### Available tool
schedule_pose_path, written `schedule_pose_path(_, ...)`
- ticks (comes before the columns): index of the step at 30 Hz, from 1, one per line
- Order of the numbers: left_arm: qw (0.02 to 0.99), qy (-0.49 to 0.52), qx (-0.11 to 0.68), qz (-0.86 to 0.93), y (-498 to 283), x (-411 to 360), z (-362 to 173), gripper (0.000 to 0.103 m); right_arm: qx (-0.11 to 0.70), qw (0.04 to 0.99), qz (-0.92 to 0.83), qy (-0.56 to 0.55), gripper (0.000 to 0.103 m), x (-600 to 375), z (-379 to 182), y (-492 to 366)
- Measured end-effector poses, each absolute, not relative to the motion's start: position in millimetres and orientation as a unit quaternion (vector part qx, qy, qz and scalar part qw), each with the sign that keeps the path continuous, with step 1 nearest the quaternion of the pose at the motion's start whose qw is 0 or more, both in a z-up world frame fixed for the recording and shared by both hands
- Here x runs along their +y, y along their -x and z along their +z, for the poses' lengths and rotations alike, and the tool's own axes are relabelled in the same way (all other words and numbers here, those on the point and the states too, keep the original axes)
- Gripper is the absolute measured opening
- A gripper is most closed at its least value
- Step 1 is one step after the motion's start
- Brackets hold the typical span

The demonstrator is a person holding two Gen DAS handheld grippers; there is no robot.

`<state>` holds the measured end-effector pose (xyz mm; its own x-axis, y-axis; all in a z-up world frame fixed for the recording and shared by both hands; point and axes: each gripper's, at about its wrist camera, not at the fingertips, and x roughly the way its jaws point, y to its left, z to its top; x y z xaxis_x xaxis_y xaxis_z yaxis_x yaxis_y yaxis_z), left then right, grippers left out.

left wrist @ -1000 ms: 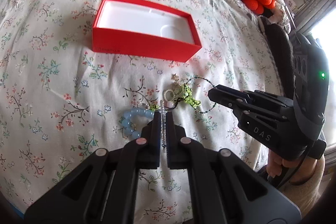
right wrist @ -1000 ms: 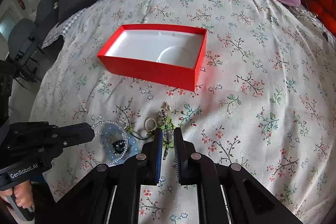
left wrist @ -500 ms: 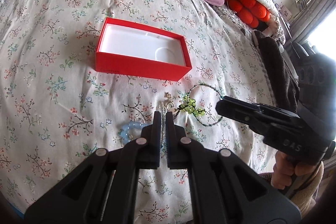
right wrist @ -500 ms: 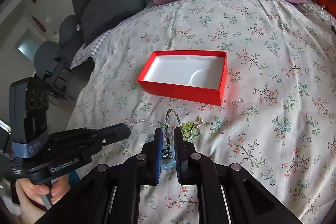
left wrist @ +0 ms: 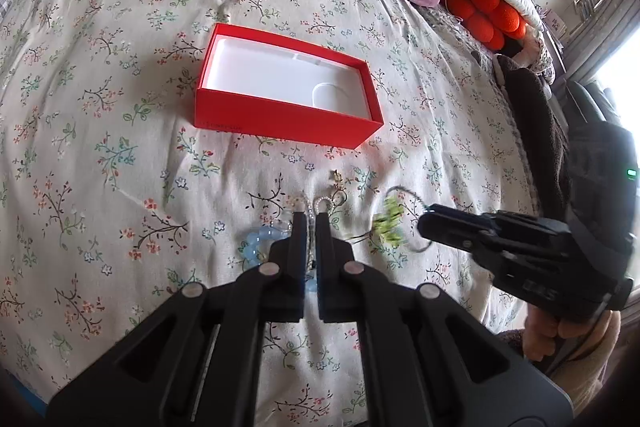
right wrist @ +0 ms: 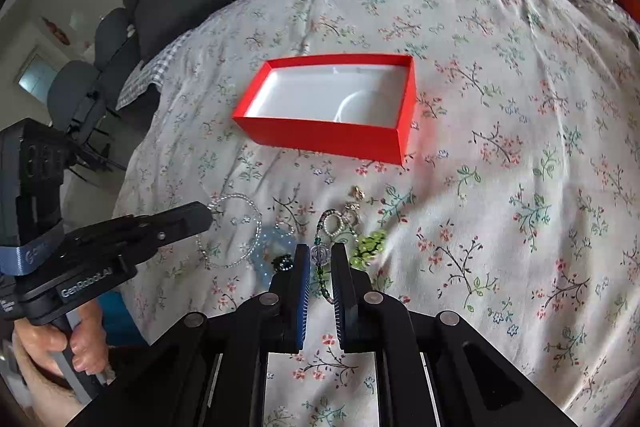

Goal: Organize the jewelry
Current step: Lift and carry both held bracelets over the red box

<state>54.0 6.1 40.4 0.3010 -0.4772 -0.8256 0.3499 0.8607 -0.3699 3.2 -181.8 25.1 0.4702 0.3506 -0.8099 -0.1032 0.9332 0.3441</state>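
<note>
Left gripper [left wrist: 311, 217] clenching clear bead bracelet [right wrist: 234, 231], loop hanging off its tips above quilt [left wrist: 100, 155]. My right gripper [right wrist: 320, 255] pinching green necklace [right wrist: 320, 259] at clear round bead, strand trailing down to bedding. Blue bracelet [left wrist: 258, 241], rings [right wrist: 340, 223] lying on quilt between grippers. Red box [left wrist: 280, 117] sitting beyond pile, lid off, white inside.

Both grippers matte black w/ silver screws. Left gripper [right wrist: 204, 213]: white "GenRobot.AI" print, blue strap. Right gripper [left wrist: 426, 227]: green LED. Bare-skinned hands [right wrist: 52, 355]; right has beige sleeve.
</note>
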Motion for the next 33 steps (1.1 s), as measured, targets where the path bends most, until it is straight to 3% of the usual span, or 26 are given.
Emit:
schedule_pose_path(4,0.806,0.062,0.531,-0.254,-55.0,7.6,41.8,0.005,0.448,0.852,0.220,-0.155,0.010,-176.9,53.9,12.7)
schedule_pose_path(7,0.805,0.060,0.534,-0.252,-54.7,8.0,39.4,0.005,0.475,0.865,0.129,-0.099,0.010,-179.7,42.1,4.3)
schedule_pose_path(10,0.804,0.058,0.537,-0.250,-55.1,8.3,37.1,0.005,0.512,0.837,0.133,-0.141,0.010,-188.3,18.8,-6.8)
schedule_pose_path(16,0.807,0.062,0.532,-0.250,-56.6,9.4,41.0,0.005,0.462,0.857,0.185,-0.137,0.010,-181.4,48.5,7.6)
schedule_pose_path(33,0.832,0.098,0.474,-0.270,-119.2,-12.5,97.2,0.005,0.447,0.871,0.115,-0.171,0.010,-198.1,63.0,-52.1)
